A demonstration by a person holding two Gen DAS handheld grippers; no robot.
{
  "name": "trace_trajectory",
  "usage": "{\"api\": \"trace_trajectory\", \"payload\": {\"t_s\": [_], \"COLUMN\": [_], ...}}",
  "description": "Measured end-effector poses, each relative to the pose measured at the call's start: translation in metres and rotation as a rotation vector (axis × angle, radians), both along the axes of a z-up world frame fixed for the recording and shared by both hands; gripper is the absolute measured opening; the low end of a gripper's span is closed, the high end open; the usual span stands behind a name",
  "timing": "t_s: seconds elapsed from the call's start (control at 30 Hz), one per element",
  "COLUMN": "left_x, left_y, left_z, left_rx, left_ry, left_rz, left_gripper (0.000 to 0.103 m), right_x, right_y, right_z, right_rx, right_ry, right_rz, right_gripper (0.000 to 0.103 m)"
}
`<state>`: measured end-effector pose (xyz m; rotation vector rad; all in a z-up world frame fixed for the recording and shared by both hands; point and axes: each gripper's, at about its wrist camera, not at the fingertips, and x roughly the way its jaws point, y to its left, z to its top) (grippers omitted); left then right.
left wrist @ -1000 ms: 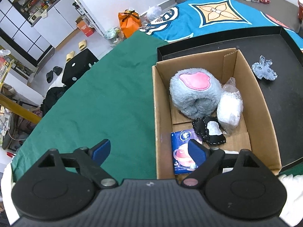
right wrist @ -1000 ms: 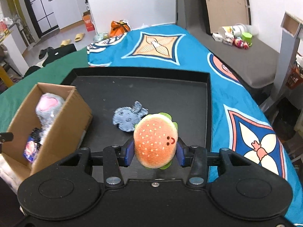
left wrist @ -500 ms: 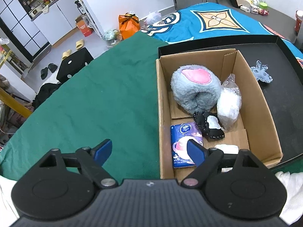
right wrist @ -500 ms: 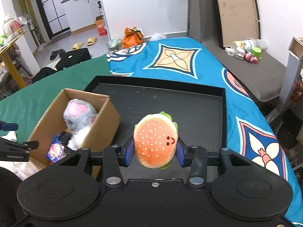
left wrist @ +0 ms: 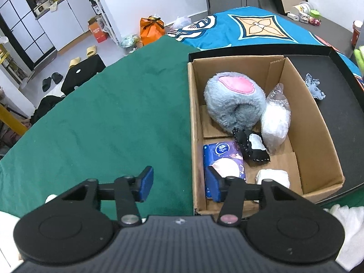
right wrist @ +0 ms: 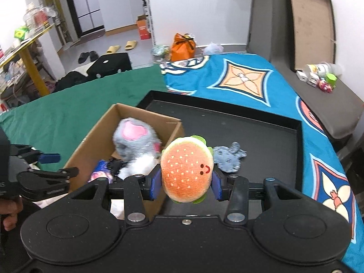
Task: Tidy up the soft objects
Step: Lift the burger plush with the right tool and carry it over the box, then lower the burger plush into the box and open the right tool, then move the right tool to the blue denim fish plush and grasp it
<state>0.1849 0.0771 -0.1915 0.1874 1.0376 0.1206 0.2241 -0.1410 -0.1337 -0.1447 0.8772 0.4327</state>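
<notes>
My right gripper point(right wrist: 185, 184) is shut on an orange burger plush point(right wrist: 186, 170), held in the air by the right wall of the cardboard box point(right wrist: 95, 141). In the box point(left wrist: 191, 113) lie a grey plush with a pink patch point(left wrist: 234, 100), a clear bag of white stuffing point(left wrist: 275, 120), a black pouch point(left wrist: 252, 145), a purple tissue pack point(left wrist: 224, 159) and a white wad point(left wrist: 273, 175). My left gripper point(left wrist: 179, 185) straddles the box's near left wall. Its jaws are closing, and the pads stand clear of the wall.
The box stands at the left end of a black tray point(right wrist: 250, 132). A blue-grey felt toy point(right wrist: 229, 157) lies loose on it. Green cloth point(left wrist: 113, 113) covers the table to the left and a blue patterned cloth point(right wrist: 238, 79) lies beyond. White fabric point(left wrist: 341, 223) sits near the front edge.
My right gripper has risen and moved left with the burger, so the box now lies close beside it. The left jaws have narrowed around the box wall.
</notes>
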Motion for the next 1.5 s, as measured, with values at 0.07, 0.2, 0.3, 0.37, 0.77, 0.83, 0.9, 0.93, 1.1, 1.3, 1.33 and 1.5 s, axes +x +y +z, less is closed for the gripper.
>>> {"api": "trace_trajectory", "payload": {"t_s": [0.07,0.2,0.3,0.37,0.77,0.83,0.9,0.93,1.1,1.3,1.33,1.5], "left_x": [-0.001,-0.002,-0.003,-0.004,-0.005,-0.005,-0.005,-0.005,-0.004,-0.004,-0.004,-0.005], "left_y": [0.0,0.0,-0.002,-0.003,0.002,0.002,0.002,0.002,-0.001,0.001,0.002,-0.001], "left_z": [-0.002,-0.004,-0.004,-0.005,-0.004,-0.004,-0.004,-0.004,-0.005,-0.003,-0.003,-0.002], "left_rx": [-0.001,-0.025,-0.036,-0.047,-0.084,-0.085,-0.086,-0.082,-0.07,-0.075,-0.075,-0.059], "left_ry": [0.005,0.005,0.0,-0.002,-0.013,-0.012,-0.012,-0.012,-0.007,-0.002,-0.001,0.0], "left_rz": [-0.003,-0.022,-0.044,-0.056,-0.07,-0.069,-0.07,-0.069,-0.07,-0.06,-0.06,-0.066], "left_gripper": [0.038,0.028,0.019,0.013,0.009,0.009,0.009,0.009,0.009,0.012,0.012,0.013], "right_x": [-0.001,-0.004,-0.006,-0.007,-0.015,-0.015,-0.014,-0.013,-0.014,-0.015,-0.015,-0.013], "right_y": [0.01,0.027,0.04,0.047,0.069,0.062,0.053,0.049,0.032,0.023,0.022,0.015], "right_z": [0.0,0.0,-0.001,-0.002,-0.008,-0.009,-0.01,-0.011,-0.015,-0.017,-0.017,-0.019], "right_rx": [-0.003,-0.01,-0.012,-0.014,-0.055,-0.06,-0.057,-0.058,-0.059,-0.047,-0.045,-0.031], "right_ry": [0.003,0.006,0.014,0.019,0.036,0.041,0.05,0.054,0.07,0.074,0.073,0.071], "right_rz": [0.018,0.047,0.067,0.08,0.118,0.097,0.072,0.059,0.025,0.008,0.008,0.0], "right_gripper": [0.043,0.043,0.043,0.043,0.065,0.068,0.068,0.068,0.068,0.068,0.068,0.068]}}
